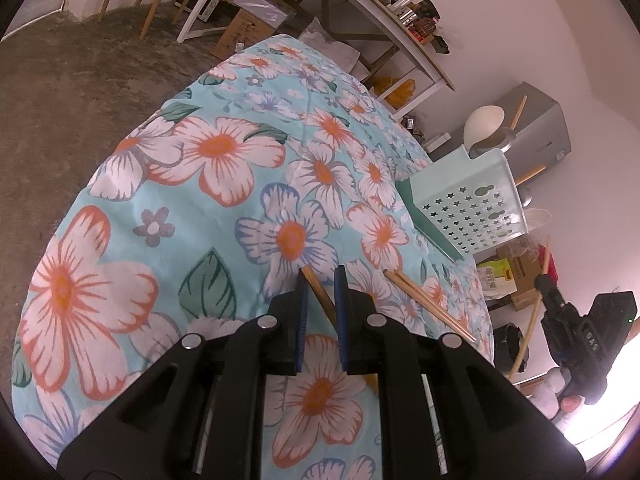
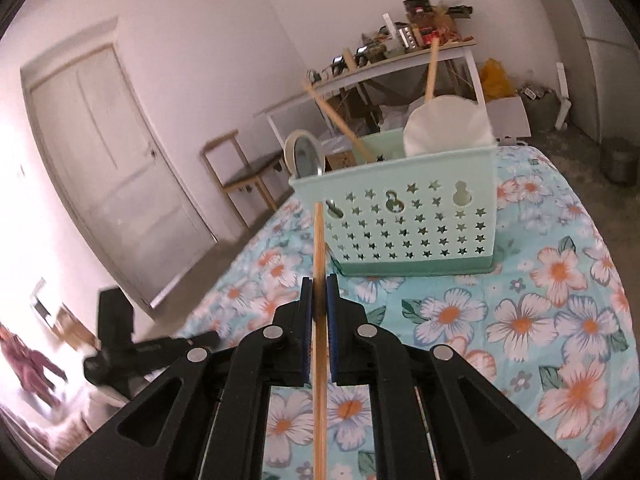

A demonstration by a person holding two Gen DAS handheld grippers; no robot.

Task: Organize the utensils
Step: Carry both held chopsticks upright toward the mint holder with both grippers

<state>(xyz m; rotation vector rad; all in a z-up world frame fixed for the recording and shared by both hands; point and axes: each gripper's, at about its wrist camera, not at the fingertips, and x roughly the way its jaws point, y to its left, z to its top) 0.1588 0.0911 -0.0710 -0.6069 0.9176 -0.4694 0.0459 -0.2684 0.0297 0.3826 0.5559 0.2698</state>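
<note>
A mint-green utensil basket with star-shaped holes stands on the floral tablecloth; it holds a white ladle, a metal spoon and a wooden handle. My right gripper is shut on a wooden chopstick that points up toward the basket's left front corner. In the left wrist view my left gripper is open around the end of a brown chopstick lying on the cloth. Two more chopsticks lie to its right. The basket is further right.
The table is covered by a blue floral cloth. The right gripper shows at the right edge of the left wrist view. A shelf with clutter, cardboard boxes, a wooden chair and a door surround the table.
</note>
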